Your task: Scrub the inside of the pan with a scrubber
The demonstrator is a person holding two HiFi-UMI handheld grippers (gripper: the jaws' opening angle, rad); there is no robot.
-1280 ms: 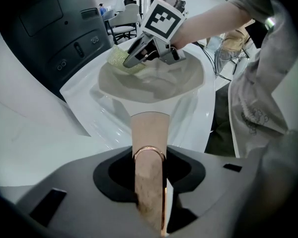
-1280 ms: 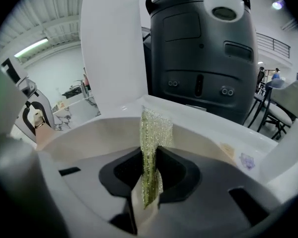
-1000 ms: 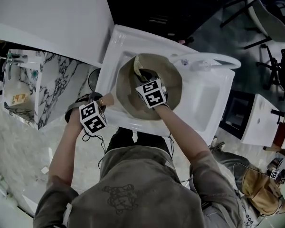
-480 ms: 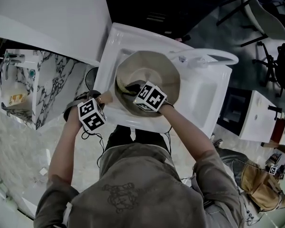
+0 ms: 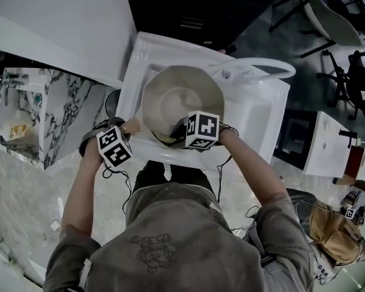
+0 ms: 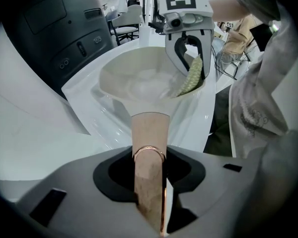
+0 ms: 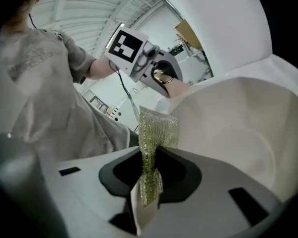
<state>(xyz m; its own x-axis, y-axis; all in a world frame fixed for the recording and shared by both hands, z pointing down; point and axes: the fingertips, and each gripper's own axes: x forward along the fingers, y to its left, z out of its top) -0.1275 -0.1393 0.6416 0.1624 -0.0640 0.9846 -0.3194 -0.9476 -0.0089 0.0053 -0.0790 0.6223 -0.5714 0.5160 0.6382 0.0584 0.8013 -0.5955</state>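
The pan [image 5: 176, 99] sits in the white sink [image 5: 264, 123], its far rim close to the sink's back wall and open basin lying to its right. The left gripper [image 6: 150, 197] is clamped on the pan's handle [image 6: 149, 130], which juts over the sink's near edge. The right gripper [image 7: 149, 192] pinches the scrubber [image 7: 158, 130] at the pan's near inner wall, just under the rim.

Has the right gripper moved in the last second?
Yes. The right gripper slid from the middle of the pan toward the near edge of the sink.
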